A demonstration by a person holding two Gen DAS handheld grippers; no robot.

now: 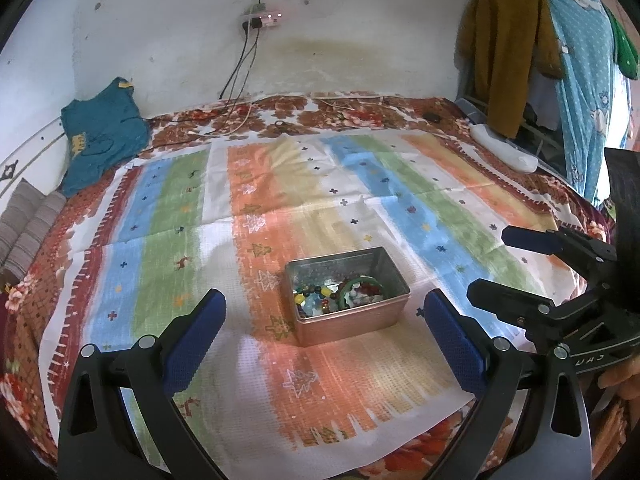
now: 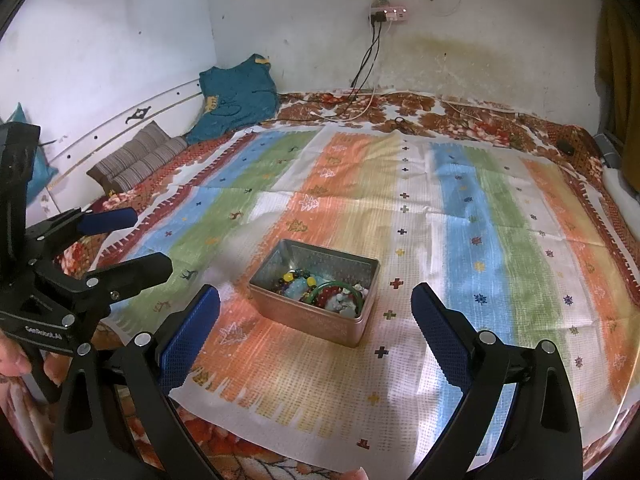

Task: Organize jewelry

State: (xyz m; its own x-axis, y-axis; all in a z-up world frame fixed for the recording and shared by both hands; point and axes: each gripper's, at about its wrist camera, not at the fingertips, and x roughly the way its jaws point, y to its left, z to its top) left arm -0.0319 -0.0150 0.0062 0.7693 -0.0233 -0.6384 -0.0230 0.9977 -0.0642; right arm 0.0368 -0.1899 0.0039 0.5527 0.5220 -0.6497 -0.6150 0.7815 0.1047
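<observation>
A small metal tin stands open on a striped cloth on a bed. It holds a heap of jewelry: coloured bead strings and a green bangle. My left gripper is open and empty, just short of the tin; it also shows at the left of the right wrist view. My right gripper is open and empty, just short of the tin; it also shows at the right of the left wrist view.
The striped cloth covers a floral bedspread. A teal shirt and striped cushions lie at the back left. Cables hang from a wall socket. Clothes hang at the right above a white object.
</observation>
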